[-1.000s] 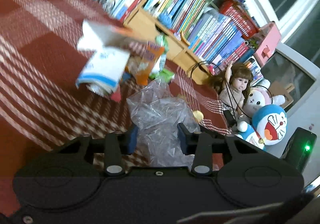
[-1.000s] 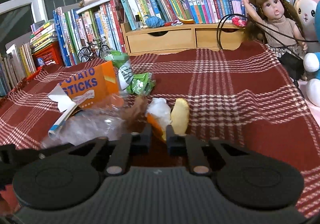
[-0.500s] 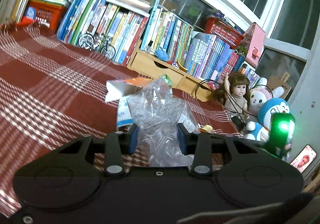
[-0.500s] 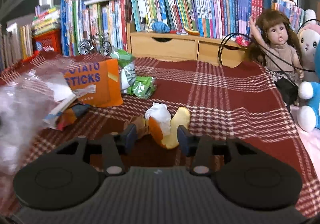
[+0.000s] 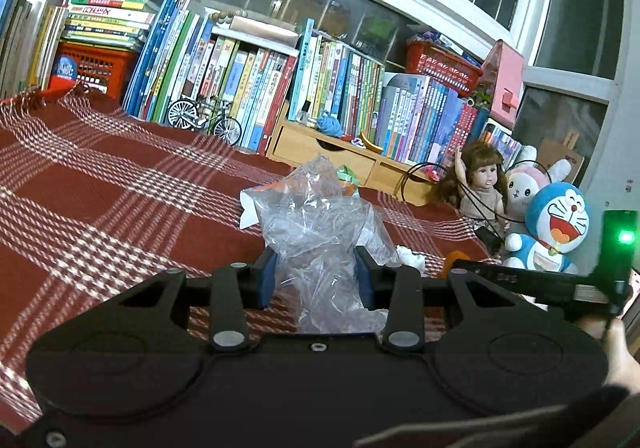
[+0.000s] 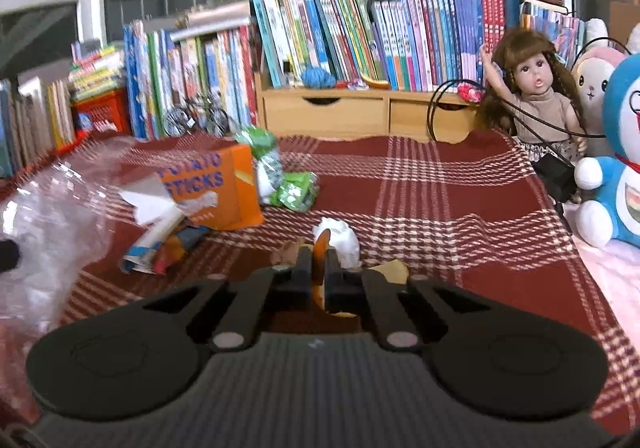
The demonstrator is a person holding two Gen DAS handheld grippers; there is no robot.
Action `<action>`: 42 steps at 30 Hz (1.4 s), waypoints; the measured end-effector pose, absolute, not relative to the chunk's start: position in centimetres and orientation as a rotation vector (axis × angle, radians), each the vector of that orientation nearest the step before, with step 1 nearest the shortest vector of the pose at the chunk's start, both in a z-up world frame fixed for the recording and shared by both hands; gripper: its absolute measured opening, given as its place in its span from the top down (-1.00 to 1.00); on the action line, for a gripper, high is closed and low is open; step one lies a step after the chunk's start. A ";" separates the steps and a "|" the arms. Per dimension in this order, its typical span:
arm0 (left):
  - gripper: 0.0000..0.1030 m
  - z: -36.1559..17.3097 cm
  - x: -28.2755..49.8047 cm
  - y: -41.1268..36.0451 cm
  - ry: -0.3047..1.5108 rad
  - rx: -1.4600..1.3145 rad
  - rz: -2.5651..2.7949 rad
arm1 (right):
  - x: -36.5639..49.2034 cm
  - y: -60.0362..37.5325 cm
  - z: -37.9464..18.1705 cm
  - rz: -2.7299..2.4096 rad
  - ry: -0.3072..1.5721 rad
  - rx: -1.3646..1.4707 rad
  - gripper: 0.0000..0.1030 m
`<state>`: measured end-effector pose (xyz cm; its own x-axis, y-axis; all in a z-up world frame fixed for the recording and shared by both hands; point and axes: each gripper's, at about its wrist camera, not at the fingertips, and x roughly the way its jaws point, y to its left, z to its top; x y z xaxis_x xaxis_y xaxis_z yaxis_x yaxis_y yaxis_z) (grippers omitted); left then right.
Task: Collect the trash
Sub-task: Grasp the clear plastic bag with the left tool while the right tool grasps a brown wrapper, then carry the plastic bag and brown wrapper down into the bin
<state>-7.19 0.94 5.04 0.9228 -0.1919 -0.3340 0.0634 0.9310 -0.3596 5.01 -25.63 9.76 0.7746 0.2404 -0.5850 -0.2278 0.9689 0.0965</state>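
Both wrist cameras look low over the checked cloth (image 5: 100, 183) toward the far bookshelf (image 6: 360, 35); both show the doll (image 5: 482, 183).

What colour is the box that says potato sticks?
The potato sticks box is orange with blue letters, seen best in the right wrist view.

The right gripper (image 6: 316, 275) is closing: its jaws, wide apart half a second ago, are now pinching an orange peel (image 6: 319, 248) beside the white tissue wad (image 6: 340, 238). The left gripper (image 5: 316, 276), clamping the clear plastic bag (image 5: 320, 224), is levelling out from its earlier downward tilt, bringing the windows and upper bookshelves into its view. In the right wrist view, the bag (image 6: 48, 215) is moving nearer, now filling the left edge.
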 end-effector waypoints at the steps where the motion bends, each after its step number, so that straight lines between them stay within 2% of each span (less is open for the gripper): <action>1: 0.28 5.1 -7.5 1.0 0.372 -0.347 -0.137 | 4.4 -25.7 10.2 0.266 0.630 0.039 0.84; 11: 0.28 5.5 -12.8 1.5 0.388 -0.264 -0.189 | -2.8 -25.0 12.8 0.400 0.596 0.143 0.84; 22: 0.28 4.2 -19.8 1.9 0.435 -0.203 -0.234 | -9.9 -24.3 13.0 0.481 0.638 0.271 0.84; 32: 0.28 0.5 -23.6 2.6 0.627 -0.215 -0.212 | -15.2 -23.6 9.8 0.527 0.773 0.357 0.84; 42: 0.28 -2.5 -25.2 0.9 0.753 -0.172 -0.226 | -17.7 -22.3 3.0 0.510 0.994 0.417 0.84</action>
<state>-25.18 0.87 -2.49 0.7073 -0.2639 -0.6558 0.1415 0.9618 -0.2344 -17.71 -22.27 2.97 0.4469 0.5809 -0.6804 -0.2136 0.8078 0.5493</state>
